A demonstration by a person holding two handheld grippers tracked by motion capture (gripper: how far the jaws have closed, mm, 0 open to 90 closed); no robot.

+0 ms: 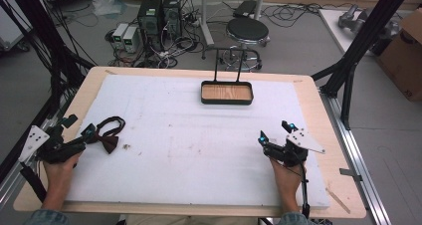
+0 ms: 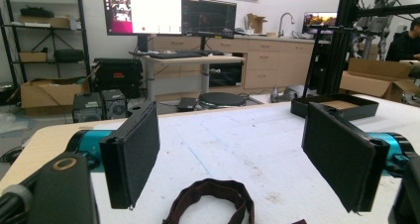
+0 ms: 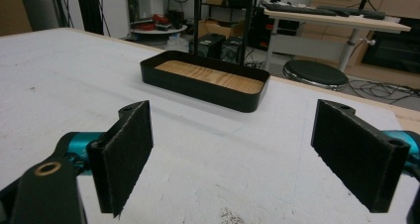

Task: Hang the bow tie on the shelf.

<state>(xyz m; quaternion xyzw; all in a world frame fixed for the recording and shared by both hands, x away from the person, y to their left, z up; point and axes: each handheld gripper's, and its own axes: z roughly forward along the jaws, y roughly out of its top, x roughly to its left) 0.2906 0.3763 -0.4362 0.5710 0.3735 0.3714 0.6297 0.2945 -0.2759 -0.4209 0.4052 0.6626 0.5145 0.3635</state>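
The brown bow tie [image 1: 107, 135] is seen lying flat on the white pad of the counter [image 1: 199, 150], near its left edge, with its strap looped away toward the far side; nothing has been lifted yet. The left tool [image 1: 88, 133] is held right at the bow tie, its jaws spread wide and empty, and in the left gripper view the strap loop [image 2: 213, 200] lies on the pad just below and between the two pads, not yet pinched. The black tray [image 1: 226, 92] with its wooden floor stands empty near the far middle of the counter, well apart from the bow tie. The right tool [image 1: 276, 133] is held released and empty over bare pad at the right, pointed toward the tray [image 3: 205, 83]. The work is judged to be at its very start: the grasp, the carry and any placing are all left.
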